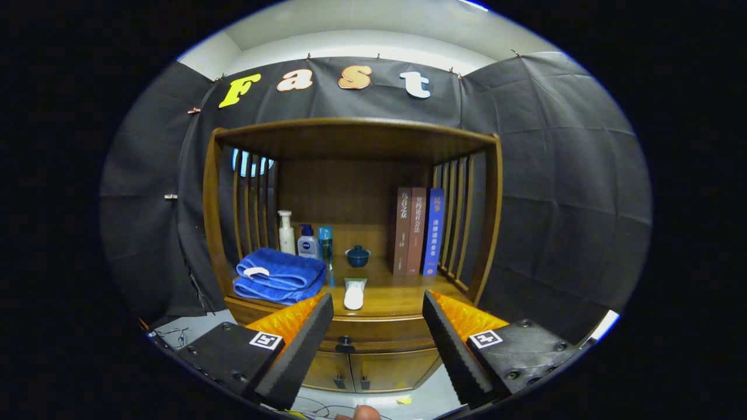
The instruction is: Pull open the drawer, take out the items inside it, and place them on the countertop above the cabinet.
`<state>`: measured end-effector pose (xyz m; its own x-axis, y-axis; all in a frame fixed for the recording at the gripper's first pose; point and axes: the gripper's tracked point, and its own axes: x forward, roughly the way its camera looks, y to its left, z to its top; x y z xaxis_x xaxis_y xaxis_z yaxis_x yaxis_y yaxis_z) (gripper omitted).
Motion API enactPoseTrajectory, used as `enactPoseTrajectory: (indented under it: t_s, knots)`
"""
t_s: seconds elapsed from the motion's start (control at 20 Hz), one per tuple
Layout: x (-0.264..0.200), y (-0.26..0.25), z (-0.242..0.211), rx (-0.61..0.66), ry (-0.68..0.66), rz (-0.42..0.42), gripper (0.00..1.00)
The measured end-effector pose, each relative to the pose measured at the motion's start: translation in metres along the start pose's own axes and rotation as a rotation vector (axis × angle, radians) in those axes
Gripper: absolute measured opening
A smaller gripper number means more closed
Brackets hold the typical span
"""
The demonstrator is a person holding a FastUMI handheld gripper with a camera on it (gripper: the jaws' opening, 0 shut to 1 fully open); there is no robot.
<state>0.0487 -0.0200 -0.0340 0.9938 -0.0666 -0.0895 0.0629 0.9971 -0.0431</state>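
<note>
1. One wooden cabinet point(356, 344) stands straight ahead of the gripper point(378, 326), with slatted sides, a roof board, and a black cloth wall behind it.
2. Its countertop point(397, 297) lies just beyond the fingertips and carries everything listed below.
3. The drawer point(379, 338) sits under the countertop, between the two fingers, shut flush, with a dark knob point(345, 340) near the inner edge of the left finger.
4. Two small doors point(373, 370) lie below the drawer, also closed.
5. The gripper is spread wide, holding nothing, and its fingers touch no part of the cabinet.
6. A folded blue towel point(280, 275) rests on the countertop just beyond the left finger.
7. Three books point(418, 231) stand upright at the back, beyond the right finger, close to the slats on that side.
8. Three bottles stand in a row behind the towel: a white pump bottle point(286, 233), a squat white bottle with a blue cap point(307, 242), and a slim blue bottle point(325, 246).
9. A white tube point(354, 293) lies near the countertop's front edge, ahead of the gap between the fingers, nearer the left one.
10. A small dark blue lidded cup point(358, 256) sits farther back, beyond the tube.
11. A fingertip of the person point(366, 413) shows below, between the finger bases.
</note>
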Motion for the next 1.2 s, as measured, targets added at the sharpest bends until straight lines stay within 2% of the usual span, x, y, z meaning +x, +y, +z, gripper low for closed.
enactPoseTrajectory:
  t_s: [0.15,0.3,0.6,1.2]
  knots:
    - [-0.023,-0.004,0.044,-0.004,-0.031,-0.002,0.99]
    - [-0.056,-0.007,0.065,-0.007,-0.039,-0.004,0.99]
    - [-0.094,-0.007,0.073,-0.006,-0.077,-0.004,0.98]
    - [-0.094,0.0,0.066,0.005,-0.085,0.008,0.98]
